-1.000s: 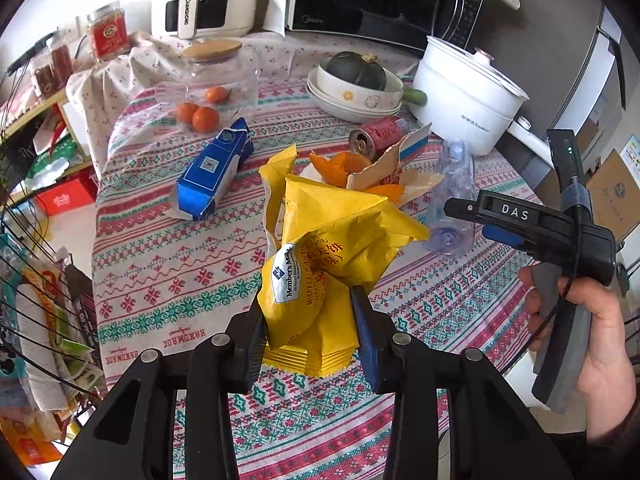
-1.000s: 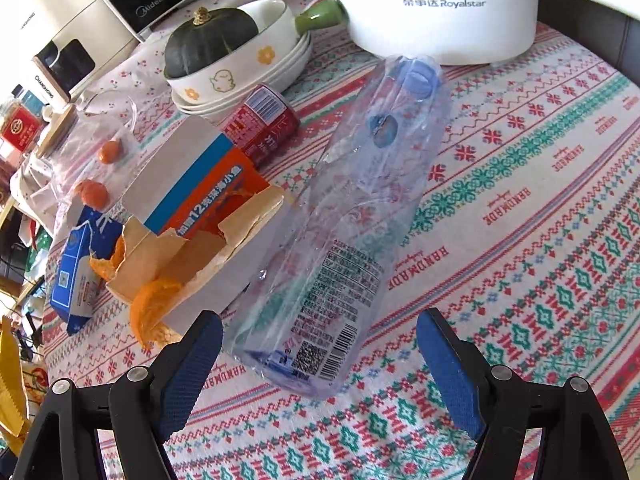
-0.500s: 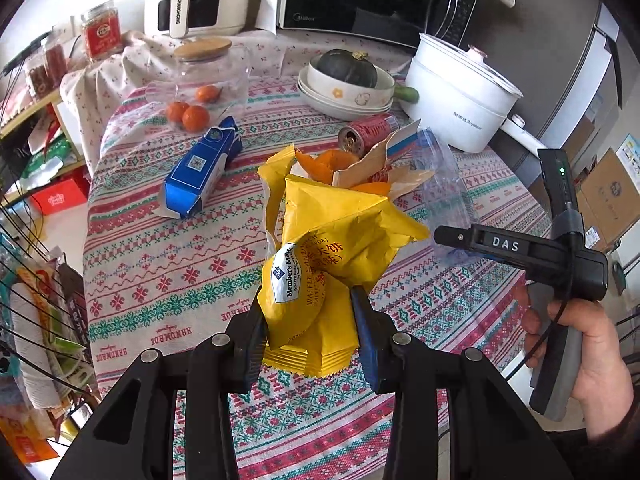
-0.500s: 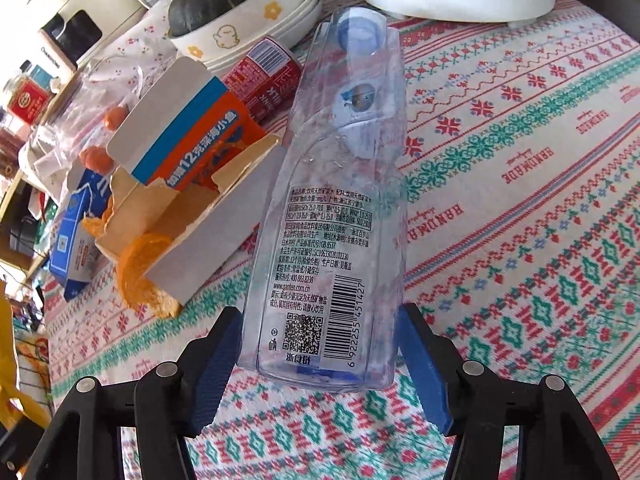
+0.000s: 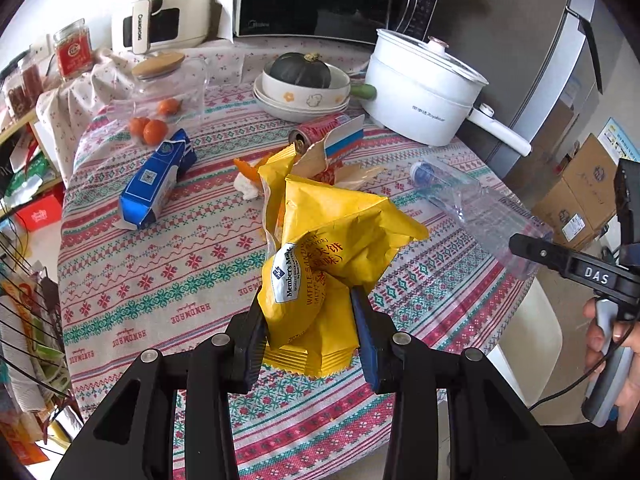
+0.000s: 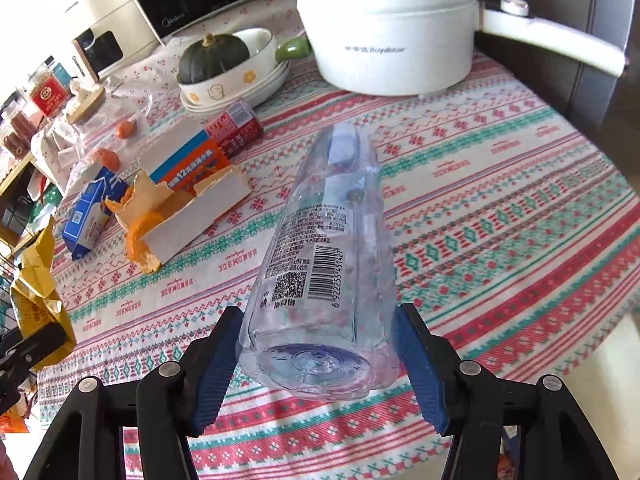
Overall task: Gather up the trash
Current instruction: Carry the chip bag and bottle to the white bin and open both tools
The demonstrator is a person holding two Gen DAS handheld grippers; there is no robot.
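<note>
Bottle point(image 6: 324, 264) first: I have the clear plastic water bottle pinched at its base between the pads of my right tool point(image 6: 320, 356), lifted off the patterned surface point(image 6: 520, 208), its long axis running straight away from the tool with the blue cap end pointing toward the white electric pot point(image 6: 392, 28). My left tool point(image 5: 308, 328) is pressed onto the crumpled yellow snack bag point(image 5: 332, 248), held above the surface. I judge the thin, slick bottle could buckle or pivot out, since all its length hangs beyond the grip.
</note>
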